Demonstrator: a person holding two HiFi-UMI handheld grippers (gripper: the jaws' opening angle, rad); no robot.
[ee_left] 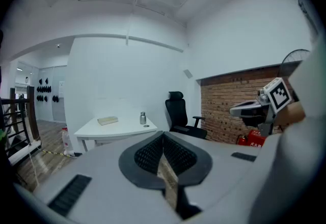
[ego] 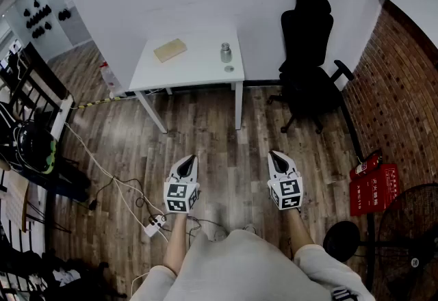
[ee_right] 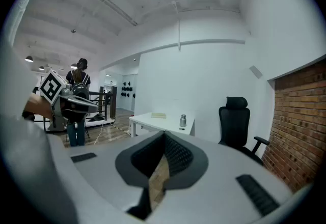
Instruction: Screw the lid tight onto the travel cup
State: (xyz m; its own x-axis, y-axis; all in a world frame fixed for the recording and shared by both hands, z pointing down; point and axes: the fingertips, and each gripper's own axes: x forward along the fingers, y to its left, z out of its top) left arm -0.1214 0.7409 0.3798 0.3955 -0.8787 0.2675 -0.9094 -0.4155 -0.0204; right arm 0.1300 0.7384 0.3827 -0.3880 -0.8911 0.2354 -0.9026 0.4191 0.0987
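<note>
Left tongs (ego: 189, 159), right tongs (ego: 274, 154) closed, empty. Head view: lid (ego: 229, 69) beside travel cup (ego: 225, 53) on bench (ego: 195, 72) — only right gripper view shows standing person (ee_right: 77, 111).

Your head view looks steeply down; both gripper views face forward. All 3 share the far table (ego: 198, 66) and cup (ego: 226, 53).

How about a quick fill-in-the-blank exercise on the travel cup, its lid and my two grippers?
The lid is ____ the travel cup: it lies beside it on the white table.
The left gripper and the right gripper both have jaws that are ____, with nothing between them.
The office chair near the table is ____ in colour.
Missing words: off; shut; black.
</note>
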